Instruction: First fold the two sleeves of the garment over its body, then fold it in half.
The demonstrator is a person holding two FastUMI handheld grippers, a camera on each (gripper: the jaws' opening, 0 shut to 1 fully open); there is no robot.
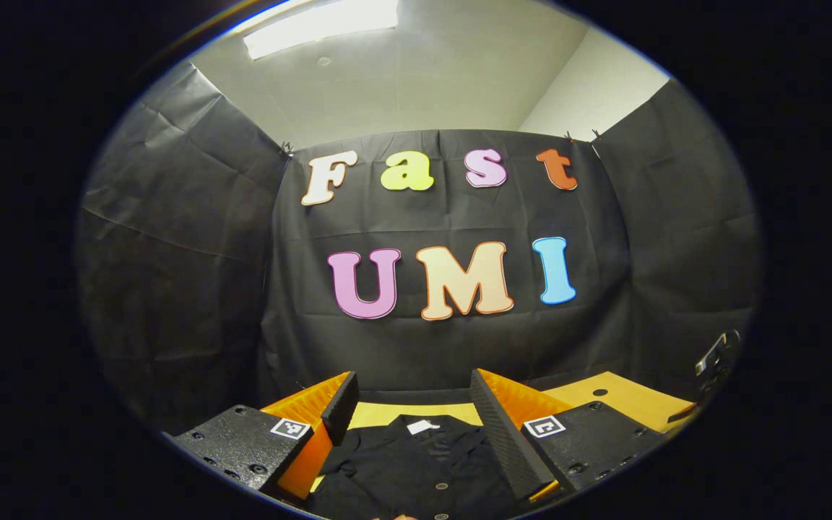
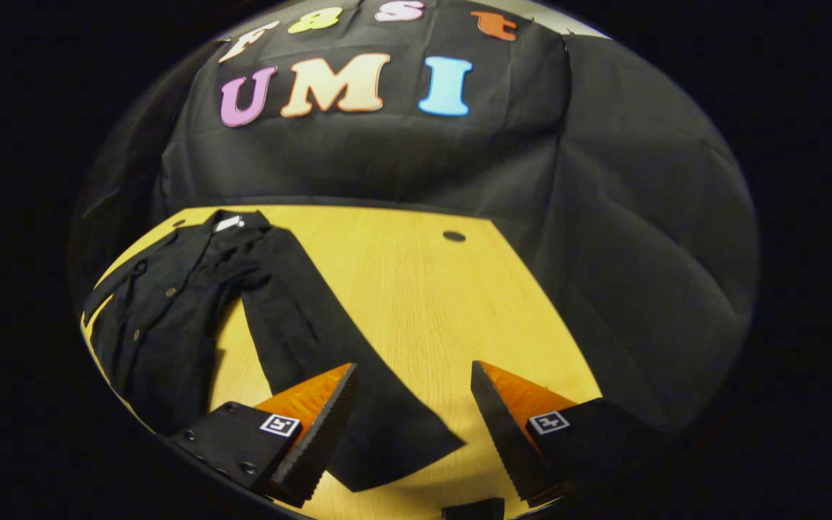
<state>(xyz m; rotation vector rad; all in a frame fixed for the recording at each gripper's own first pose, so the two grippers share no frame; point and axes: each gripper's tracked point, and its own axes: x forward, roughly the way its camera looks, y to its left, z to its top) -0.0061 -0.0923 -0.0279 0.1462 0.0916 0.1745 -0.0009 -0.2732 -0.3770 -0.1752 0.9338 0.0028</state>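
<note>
Nothing is looking folded yet: the black shirt (image 2: 170, 310) is lying on the table (image 2: 423, 303) toward nine o'clock, one sleeve (image 2: 336, 361) stretching toward six. The right gripper (image 2: 412, 426) and left gripper (image 1: 412, 426) are both hovering wide, holding nothing.

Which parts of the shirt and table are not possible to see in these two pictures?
- Shirt, left gripper view: sleeves and hem cut off by the picture edge and the gripper.
- Shirt's far sleeve, right gripper view: cut off at the left edge.
- Sleeve cuff corner: behind the left finger.
- Table front edge: out of frame.
</note>
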